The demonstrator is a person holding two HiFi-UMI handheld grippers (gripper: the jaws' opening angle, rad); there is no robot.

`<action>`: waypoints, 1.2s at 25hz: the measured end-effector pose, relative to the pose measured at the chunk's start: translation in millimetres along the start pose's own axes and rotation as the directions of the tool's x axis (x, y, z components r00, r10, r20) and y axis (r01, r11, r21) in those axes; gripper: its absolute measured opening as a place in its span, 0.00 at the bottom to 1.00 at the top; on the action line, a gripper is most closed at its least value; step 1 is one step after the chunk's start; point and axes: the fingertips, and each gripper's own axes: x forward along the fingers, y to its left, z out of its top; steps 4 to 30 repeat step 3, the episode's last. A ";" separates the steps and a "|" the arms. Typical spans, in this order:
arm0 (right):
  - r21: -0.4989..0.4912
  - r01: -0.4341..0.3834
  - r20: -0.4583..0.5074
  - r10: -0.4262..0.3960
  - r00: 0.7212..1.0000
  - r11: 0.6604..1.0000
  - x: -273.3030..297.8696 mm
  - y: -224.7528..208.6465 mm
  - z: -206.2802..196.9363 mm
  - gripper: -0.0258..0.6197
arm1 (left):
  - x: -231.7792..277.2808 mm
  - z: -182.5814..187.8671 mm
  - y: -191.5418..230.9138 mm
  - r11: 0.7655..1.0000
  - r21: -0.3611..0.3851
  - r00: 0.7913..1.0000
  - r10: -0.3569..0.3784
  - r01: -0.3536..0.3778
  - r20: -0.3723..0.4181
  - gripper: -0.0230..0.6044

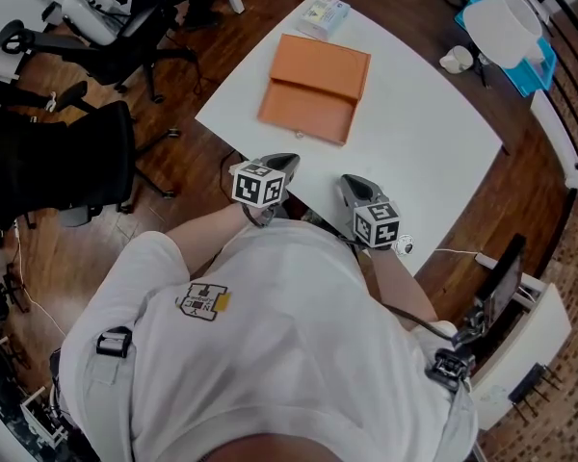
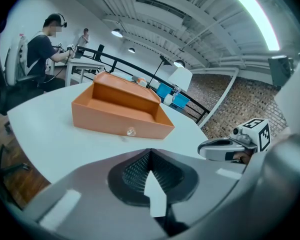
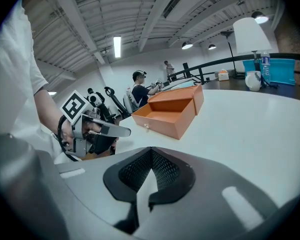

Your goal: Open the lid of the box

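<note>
The orange box [image 1: 308, 112] lies open in the middle of the white table [image 1: 433, 152]; its lid [image 1: 322, 65] is folded flat back on the far side. In the left gripper view the box [image 2: 117, 115] shows a small clear knob [image 2: 131, 131] on its front wall. My left gripper [image 1: 281, 165] and right gripper [image 1: 351, 187] hover side by side over the table's near corner, well short of the box. Both are shut, with nothing between their jaws [image 2: 150, 154] [image 3: 151, 151]. Each gripper view also shows the other gripper [image 2: 229, 147] [image 3: 97, 130].
A small white packet [image 1: 324, 13] sits at the table's far corner. Black office chairs [image 1: 72, 157] stand to the left on the wooden floor. A white lamp shade [image 1: 506, 25] and a blue tray [image 1: 535, 65] are on a dark desk at the far right. People work at desks behind.
</note>
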 end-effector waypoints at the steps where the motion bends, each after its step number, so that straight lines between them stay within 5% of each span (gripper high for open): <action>1: -0.004 0.000 0.000 0.000 1.000 1.000 -0.6 0.4 0.1 0.04 | -1.0 -0.3 -0.9 1.000 0.000 1.000 0.000 0.000 0.003 0.04; 30: -0.011 0.000 0.000 0.000 1.000 1.000 -1.8 1.0 0.5 0.04 | -3.1 -0.6 -2.4 1.000 0.000 1.000 0.001 -0.001 0.009 0.04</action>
